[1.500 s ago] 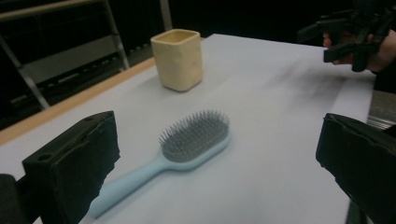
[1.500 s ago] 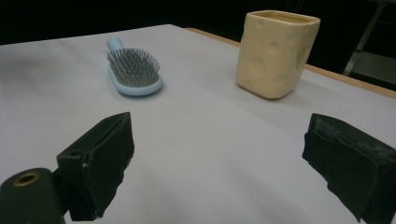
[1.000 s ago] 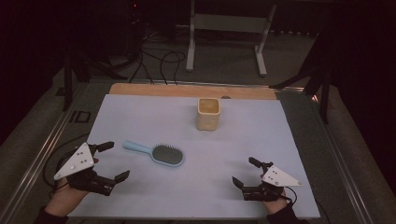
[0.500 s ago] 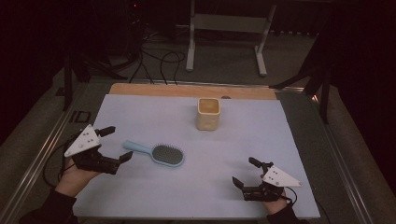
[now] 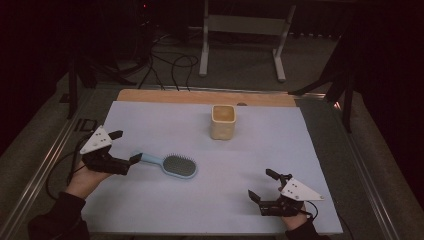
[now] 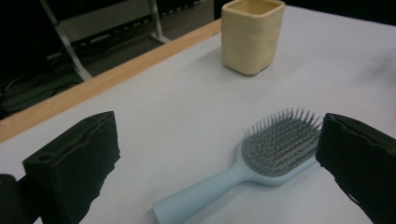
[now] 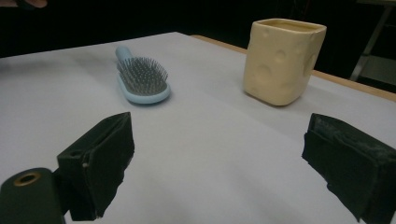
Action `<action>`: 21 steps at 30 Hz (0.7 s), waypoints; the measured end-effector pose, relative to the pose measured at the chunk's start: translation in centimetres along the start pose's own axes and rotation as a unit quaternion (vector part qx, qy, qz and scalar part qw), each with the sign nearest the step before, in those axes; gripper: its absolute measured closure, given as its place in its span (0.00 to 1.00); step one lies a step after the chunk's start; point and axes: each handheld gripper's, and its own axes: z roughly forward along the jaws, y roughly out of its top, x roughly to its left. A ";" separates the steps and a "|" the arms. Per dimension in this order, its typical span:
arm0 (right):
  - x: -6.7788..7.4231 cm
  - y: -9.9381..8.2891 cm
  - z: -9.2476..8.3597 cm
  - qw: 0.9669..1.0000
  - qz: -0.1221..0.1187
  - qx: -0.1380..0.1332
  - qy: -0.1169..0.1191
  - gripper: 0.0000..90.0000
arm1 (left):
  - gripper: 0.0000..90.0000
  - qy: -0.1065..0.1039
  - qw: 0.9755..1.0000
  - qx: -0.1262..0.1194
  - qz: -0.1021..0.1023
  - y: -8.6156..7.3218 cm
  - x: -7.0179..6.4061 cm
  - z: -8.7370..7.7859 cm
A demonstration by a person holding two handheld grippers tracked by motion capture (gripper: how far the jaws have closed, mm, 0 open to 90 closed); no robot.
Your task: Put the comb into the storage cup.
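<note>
Hairbrush lies handle-first just ahead of the spread left gripper; right gripper, spread too, sits well apart over bare mat.

The left gripper's lower jaw seems to cover the brush handle's tip in the high view. The person's forearms are cut off at that view's bottom edge.

Hairbrush flat on worktop, left of centre, handle toward left claw just beside its end. Cup upright behind brush, well apart. Right claw at near right.
</note>
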 end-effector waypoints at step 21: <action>0.1 0.0 0.0 1.000 0.002 0.000 0.006 0.10 | 0.27 0.012 0.998 0.051 -0.017 -2.5 2.0 4.2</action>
